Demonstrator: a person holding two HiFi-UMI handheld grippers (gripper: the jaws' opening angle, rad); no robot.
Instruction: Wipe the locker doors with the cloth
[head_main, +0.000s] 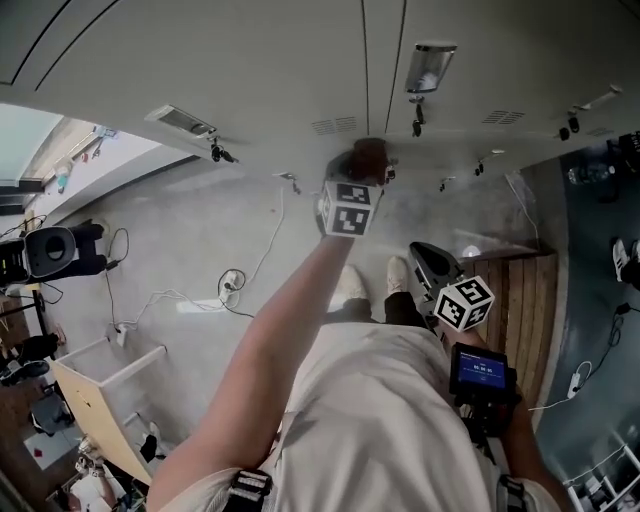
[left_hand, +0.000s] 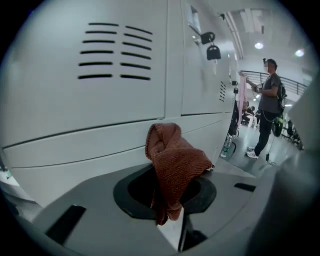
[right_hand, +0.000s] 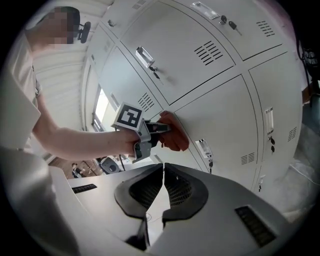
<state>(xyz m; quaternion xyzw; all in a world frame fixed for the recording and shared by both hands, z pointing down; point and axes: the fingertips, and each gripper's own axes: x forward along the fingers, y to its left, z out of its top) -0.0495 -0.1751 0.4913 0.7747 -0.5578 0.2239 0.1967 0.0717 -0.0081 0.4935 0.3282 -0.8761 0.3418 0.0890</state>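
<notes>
A rust-brown knitted cloth (left_hand: 175, 157) is bunched between the jaws of my left gripper (left_hand: 170, 187), which is shut on it. The cloth (right_hand: 175, 134) is pressed against a pale grey locker door (right_hand: 220, 125), just below the seam between two doors. In the head view the left gripper (head_main: 360, 180) reaches out at arm's length to the lockers, with the cloth (head_main: 368, 158) at its tip. My right gripper (head_main: 425, 262) hangs back near the body, away from the doors. Its jaws (right_hand: 163, 170) are shut with nothing between them.
The locker doors have vent slits (left_hand: 115, 65), handles (right_hand: 145, 56) and dangling keys (left_hand: 212, 50). A person (left_hand: 270, 107) stands further along the locker row. A wooden bench (head_main: 520, 300) lies at the right, cables (head_main: 240, 280) on the floor, and a camera (head_main: 55, 250) at the left.
</notes>
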